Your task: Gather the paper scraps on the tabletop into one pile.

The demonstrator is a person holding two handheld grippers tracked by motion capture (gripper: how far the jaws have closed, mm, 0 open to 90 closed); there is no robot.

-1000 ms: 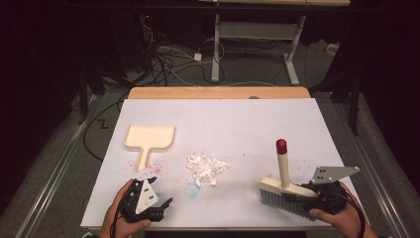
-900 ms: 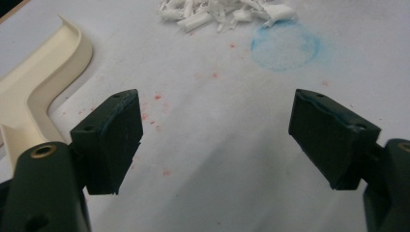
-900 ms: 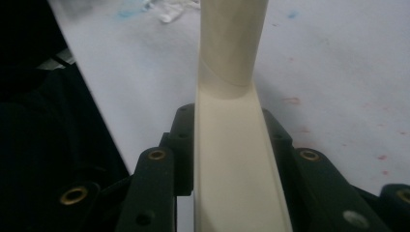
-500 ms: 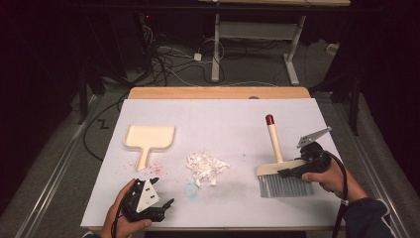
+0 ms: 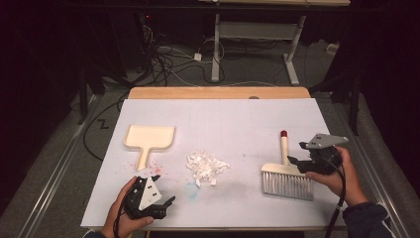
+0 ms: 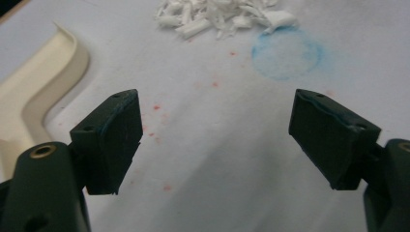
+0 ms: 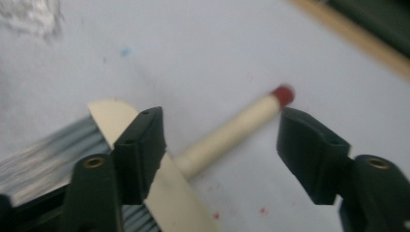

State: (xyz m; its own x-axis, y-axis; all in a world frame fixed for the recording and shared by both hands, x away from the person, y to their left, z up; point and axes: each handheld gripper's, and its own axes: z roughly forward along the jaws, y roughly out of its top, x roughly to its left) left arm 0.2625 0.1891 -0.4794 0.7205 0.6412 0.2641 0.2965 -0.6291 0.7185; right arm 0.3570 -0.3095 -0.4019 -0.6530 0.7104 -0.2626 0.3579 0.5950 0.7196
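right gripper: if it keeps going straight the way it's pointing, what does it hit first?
Most likely the brush handle. In the right gripper view it runs across the gap between the open jaws of the right gripper, and nothing lies between. Depth is unclear; the jaws, just opening, are not on it.

High view: fixed above the near edge, facing forward and down, far enough to take in the whole table (image 5: pixel 218 119). Both gripper views ride low and close, looking along their jaws. Left shares the scraps (image 6: pixel 220 14) with the high view (image 5: pixel 205 166); right shares the brush (image 7: pixel 227 133).
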